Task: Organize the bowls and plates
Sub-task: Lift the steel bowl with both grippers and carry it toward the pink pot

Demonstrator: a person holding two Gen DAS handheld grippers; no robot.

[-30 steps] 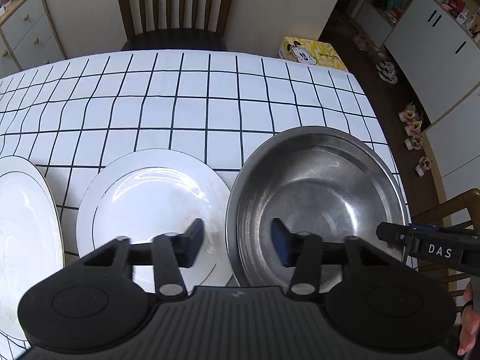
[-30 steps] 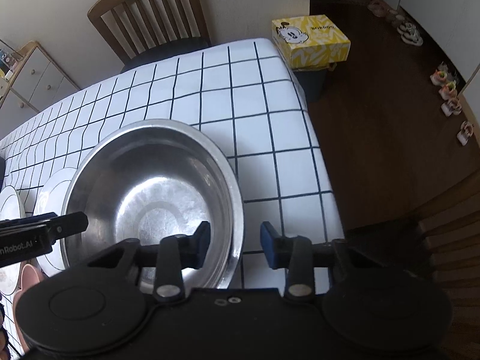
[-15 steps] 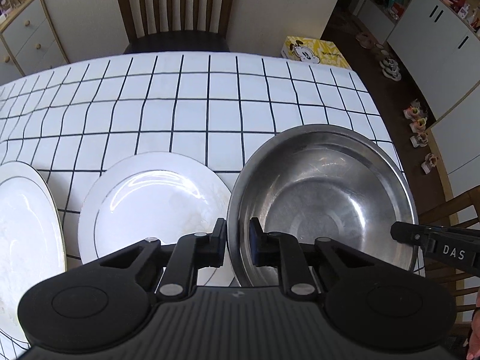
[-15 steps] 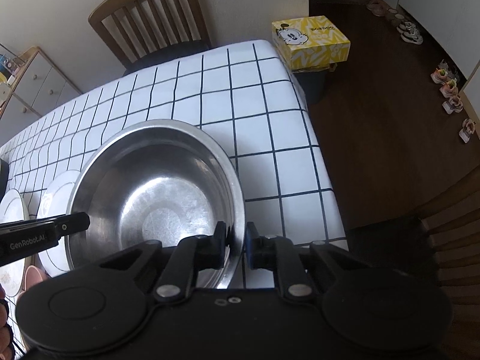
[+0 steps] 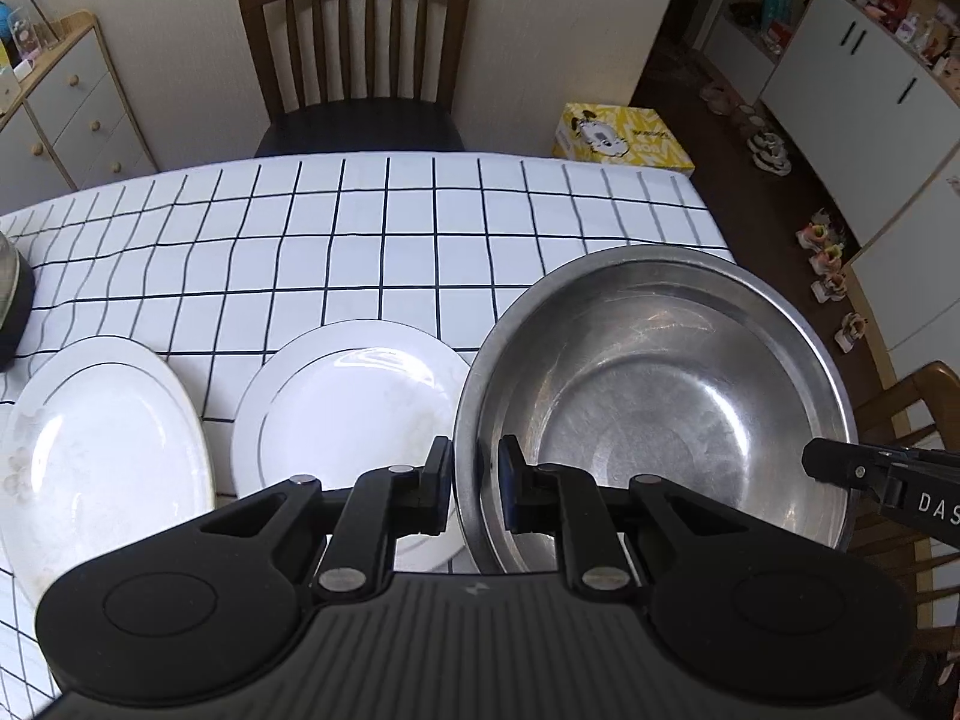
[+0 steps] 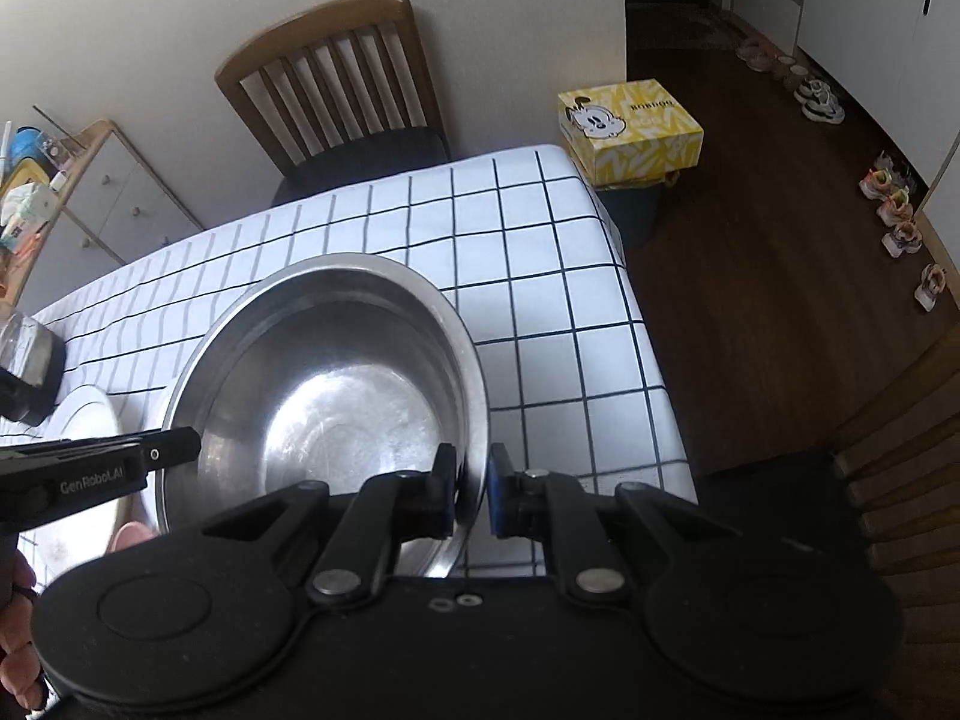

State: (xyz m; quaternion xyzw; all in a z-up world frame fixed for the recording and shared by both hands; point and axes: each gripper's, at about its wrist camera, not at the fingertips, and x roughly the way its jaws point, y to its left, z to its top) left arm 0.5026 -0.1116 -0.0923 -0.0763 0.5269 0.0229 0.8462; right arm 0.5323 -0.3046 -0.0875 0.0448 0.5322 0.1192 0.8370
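Observation:
A large steel bowl hangs tilted just above the checked tablecloth, gripped at two opposite sides of its rim. My left gripper is shut on the bowl's left rim. My right gripper is shut on the right rim of the bowl. Each gripper's tip shows in the other view: the right gripper and the left gripper. Two white plates with a thin dark ring lie on the cloth left of the bowl, one right beside it and one further left.
A wooden chair stands at the table's far side and another chair at its right end. A yellow box sits on a bin off the far right corner. A dark object rests at the cloth's left edge. Something pink peeks out below the left gripper.
Both grippers' jaws closed from wide apart onto the bowl's rim. Since then both hands have risen, and the bowl has come up with them.

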